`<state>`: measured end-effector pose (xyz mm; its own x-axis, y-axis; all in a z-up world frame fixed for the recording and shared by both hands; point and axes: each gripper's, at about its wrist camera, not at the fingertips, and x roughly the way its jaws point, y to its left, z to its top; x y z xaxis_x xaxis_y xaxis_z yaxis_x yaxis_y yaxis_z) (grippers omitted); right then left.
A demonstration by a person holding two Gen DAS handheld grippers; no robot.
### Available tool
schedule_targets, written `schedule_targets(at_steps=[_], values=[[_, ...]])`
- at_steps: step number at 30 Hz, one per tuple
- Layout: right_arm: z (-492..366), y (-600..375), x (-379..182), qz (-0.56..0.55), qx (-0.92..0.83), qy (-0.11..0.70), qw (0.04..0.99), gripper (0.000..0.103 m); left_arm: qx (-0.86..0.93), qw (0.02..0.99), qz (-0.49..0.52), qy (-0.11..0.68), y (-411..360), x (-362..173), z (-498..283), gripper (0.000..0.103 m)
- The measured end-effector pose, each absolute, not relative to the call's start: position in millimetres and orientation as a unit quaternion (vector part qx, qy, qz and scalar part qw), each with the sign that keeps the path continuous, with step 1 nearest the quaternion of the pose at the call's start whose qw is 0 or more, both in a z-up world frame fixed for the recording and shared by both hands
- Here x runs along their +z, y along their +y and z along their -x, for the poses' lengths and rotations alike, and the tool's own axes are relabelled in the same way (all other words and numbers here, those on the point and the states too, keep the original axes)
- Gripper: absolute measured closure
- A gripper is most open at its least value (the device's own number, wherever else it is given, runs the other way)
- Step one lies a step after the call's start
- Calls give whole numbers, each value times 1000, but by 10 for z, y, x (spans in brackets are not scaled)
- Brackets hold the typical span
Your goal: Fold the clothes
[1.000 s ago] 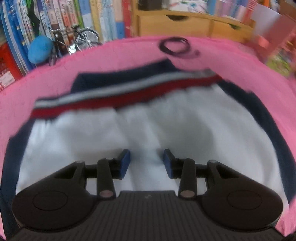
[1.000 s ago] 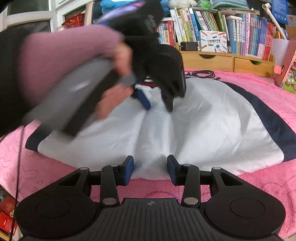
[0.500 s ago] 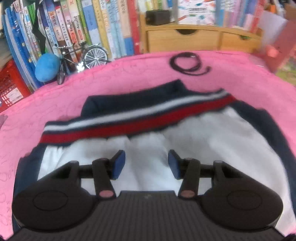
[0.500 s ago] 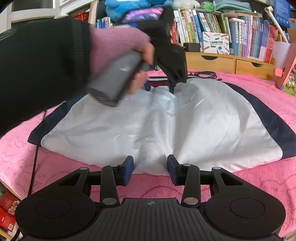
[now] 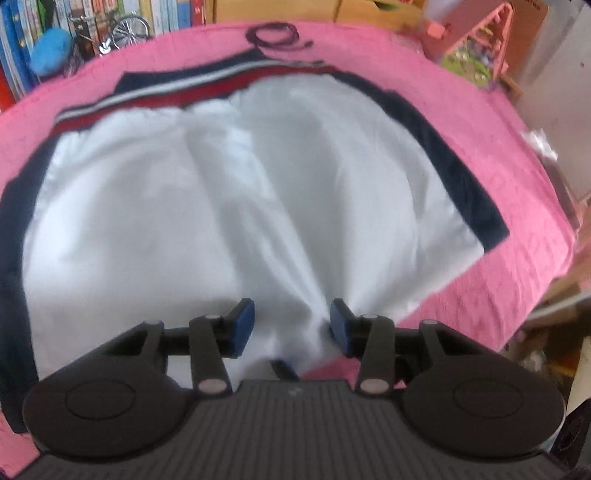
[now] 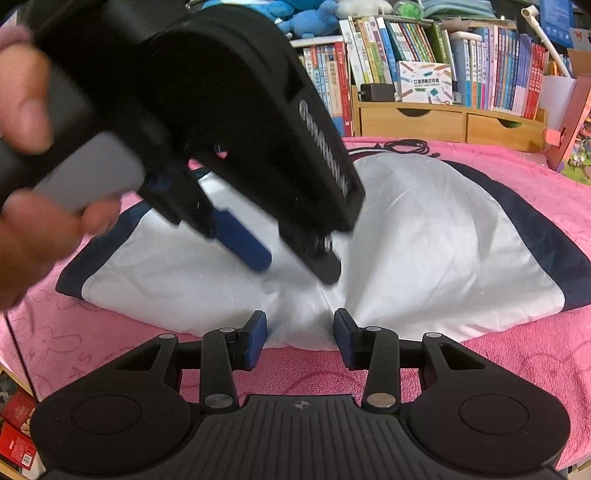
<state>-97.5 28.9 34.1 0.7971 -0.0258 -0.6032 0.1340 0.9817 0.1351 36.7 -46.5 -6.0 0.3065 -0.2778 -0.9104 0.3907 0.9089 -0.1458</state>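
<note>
Right gripper (image 6: 300, 338) sits low at the near hem of the garment (image 6: 424, 236), jaws spread, pads clear of the cloth, with a raised white crease running up from the gap between them. Left gripper (image 6: 295, 264) hangs tilted over the same crease just beyond the right one; its jaws are closing, and in its own view (image 5: 291, 326) white fabric lies in the gap without the pads pressing on it. A hand (image 6: 33, 206) grips its grey handle at the upper left of the right-wrist view, and this tool body blocks much of the garment's left half from that camera.

Garment: white body, wrinkled, spread flat on the pink cover (image 6: 517, 369), navy panels along both outer edges. Its waistband (image 5: 166, 94), striped navy, white and red, lies at the far end, ahead of the left gripper.

Beyond the waistband a coiled black cable (image 5: 277, 35) rests on the pink cover. Further ahead stand wooden drawers (image 6: 450, 123) and a row of books (image 6: 498, 77). To the far left of the left gripper are a small model bicycle (image 5: 118, 31) and a blue round object (image 5: 50, 50). The left-wrist view is motion-blurred; fine detail cannot be confirmed.
</note>
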Motion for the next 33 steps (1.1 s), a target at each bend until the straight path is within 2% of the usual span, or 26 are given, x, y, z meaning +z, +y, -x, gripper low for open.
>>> schedule_targets(at_steps=[10, 19, 24, 26, 28, 33], values=[[970, 301, 339, -82, -42, 314, 945, 62, -170, 838, -61, 516, -509, -180, -682, 60], [979, 318, 335, -75, -40, 313, 946, 62, -103, 876, -58, 468, -652, -269, -1480, 59], [982, 319, 328, -71, -37, 312, 947, 62, -71, 886, -15, 457, -615, -296, -1893, 56], [977, 323, 322, -72, -36, 311, 947, 62, -66, 883, -15, 464, -633, -266, -1918, 57], [973, 326, 318, -73, -35, 311, 947, 62, -71, 881, -5, 468, -591, -213, -1831, 63], [949, 329, 309, -79, -33, 308, 948, 62, -117, 871, -7, 477, -452, -58, -1385, 63]])
